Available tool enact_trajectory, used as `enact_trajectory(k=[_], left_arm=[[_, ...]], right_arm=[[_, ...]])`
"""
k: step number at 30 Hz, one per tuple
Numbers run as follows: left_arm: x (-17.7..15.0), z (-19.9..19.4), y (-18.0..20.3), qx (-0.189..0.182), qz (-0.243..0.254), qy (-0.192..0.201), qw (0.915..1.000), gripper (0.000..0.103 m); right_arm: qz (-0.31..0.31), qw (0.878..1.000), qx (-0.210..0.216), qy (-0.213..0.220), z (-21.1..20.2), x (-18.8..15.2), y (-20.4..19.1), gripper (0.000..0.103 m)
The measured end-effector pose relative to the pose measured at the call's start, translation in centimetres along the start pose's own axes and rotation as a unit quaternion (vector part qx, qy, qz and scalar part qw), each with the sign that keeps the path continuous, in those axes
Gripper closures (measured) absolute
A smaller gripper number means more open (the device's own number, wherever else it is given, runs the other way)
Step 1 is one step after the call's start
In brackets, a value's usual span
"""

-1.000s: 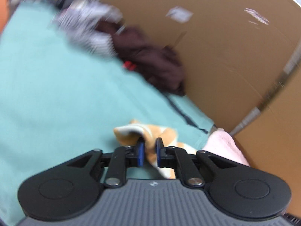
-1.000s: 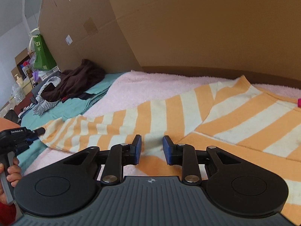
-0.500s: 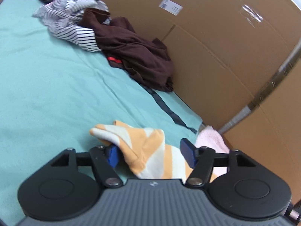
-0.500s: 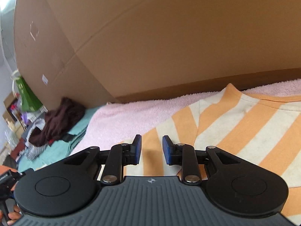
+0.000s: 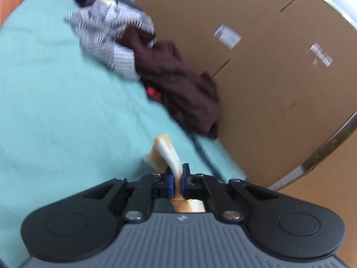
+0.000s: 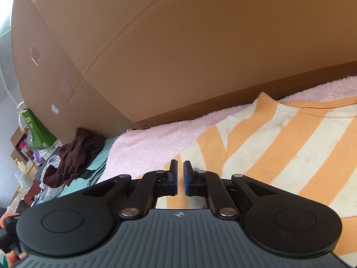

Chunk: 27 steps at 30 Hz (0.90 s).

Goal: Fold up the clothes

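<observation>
An orange-and-cream striped shirt lies spread on a pink towel. My right gripper sits low over the shirt where the sleeve meets the body. Its jaws are drawn to a thin slit with shirt fabric showing in it. In the left wrist view, the end of the shirt's sleeve stands up from between the blue pads. My left gripper is shut on it, a little above the teal sheet.
A dark brown garment and a black-and-white striped one are heaped on the teal sheet against a tall cardboard wall. The same cardboard runs behind the towel. A green bag and clutter stand at the far left.
The left jaws stood wide around the sleeve end half a second ago and have closed on it, lifting it slightly. The right jaws have closed after sliding toward the shirt's shoulder.
</observation>
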<state>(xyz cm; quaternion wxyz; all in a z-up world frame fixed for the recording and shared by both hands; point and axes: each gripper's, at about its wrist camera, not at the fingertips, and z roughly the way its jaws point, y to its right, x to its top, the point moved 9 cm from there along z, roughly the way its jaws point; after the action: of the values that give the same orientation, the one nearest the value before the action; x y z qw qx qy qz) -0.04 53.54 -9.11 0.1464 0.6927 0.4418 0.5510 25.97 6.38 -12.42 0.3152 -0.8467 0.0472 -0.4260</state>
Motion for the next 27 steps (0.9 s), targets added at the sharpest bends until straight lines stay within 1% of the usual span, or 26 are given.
enact_trajectory(k=[3, 5, 7, 9, 10, 12, 14, 15, 16, 17, 18, 19, 22, 27], left_arm=[[2.5, -1.9, 2.9, -0.022, 0.017, 0.041, 0.9988, 0.103], [3.6, -2.7, 5.2, -0.039, 0.04, 0.057, 0.9968, 0.103], [4.2, -2.9, 7.3, -0.048, 0.065, 0.067, 0.9945, 0.103], [4.3, -2.6, 8.7, -0.05, 0.085, 0.068, 0.9929, 0.103], [4.2, -2.3, 9.0, -0.046, 0.088, 0.065, 0.993, 0.103], [4.2, -1.9, 9.7, -0.042, 0.092, 0.06, 0.993, 0.103], [4.3, -2.4, 10.5, -0.056, 0.09, 0.065, 0.9922, 0.103], [4.4, -2.7, 11.0, -0.059, 0.096, 0.071, 0.9911, 0.103], [4.5, -2.8, 11.5, -0.06, 0.101, 0.074, 0.9903, 0.103], [4.6, -2.9, 12.1, -0.061, 0.107, 0.077, 0.9894, 0.103], [4.7, -3.0, 12.6, -0.063, 0.11, 0.078, 0.9889, 0.103], [4.9, -2.9, 13.1, -0.068, 0.108, 0.075, 0.989, 0.103], [5.5, -2.7, 15.2, -0.079, 0.114, 0.067, 0.988, 0.103], [5.2, -3.5, 20.4, -0.111, 0.159, 0.07, 0.9786, 0.103]], right_arm=[[0.013, 1.0, -0.001, 0.004, 0.1, 0.3, 0.5, 0.1], [0.018, 1.0, -0.001, 0.012, 0.1, 0.7, 0.6, 0.1], [0.022, 1.0, -0.002, 0.018, 0.2, 0.9, 0.8, 0.1], [0.031, 1.0, -0.001, 0.003, 0.7, 0.7, 1.1, 0.1], [0.042, 0.999, 0.001, 0.0, 0.9, 0.7, 1.3, 0.103], [0.066, 0.998, 0.009, -0.003, 0.8, 0.8, 1.9, 0.103], [0.096, 0.995, 0.018, 0.01, 0.2, 1.2, 2.4, 0.095], [0.109, 0.994, 0.022, 0.02, -0.2, 1.6, 2.7, 0.095], [0.109, 0.993, 0.023, 0.025, -0.5, 1.9, 2.8, 0.094], [0.104, 0.994, 0.013, 0.021, -0.4, 1.9, 3.0, 0.094], [0.098, 0.995, -0.003, 0.011, -0.1, 1.6, 3.3, 0.102], [0.096, 0.995, -0.007, 0.01, 0.2, 1.4, 3.5, 0.103], [0.11, 0.994, 0.001, 0.009, 0.3, 1.4, 3.7, 0.103], [0.119, 0.993, 0.009, 0.009, 0.2, 1.3, 3.9, 0.103]])
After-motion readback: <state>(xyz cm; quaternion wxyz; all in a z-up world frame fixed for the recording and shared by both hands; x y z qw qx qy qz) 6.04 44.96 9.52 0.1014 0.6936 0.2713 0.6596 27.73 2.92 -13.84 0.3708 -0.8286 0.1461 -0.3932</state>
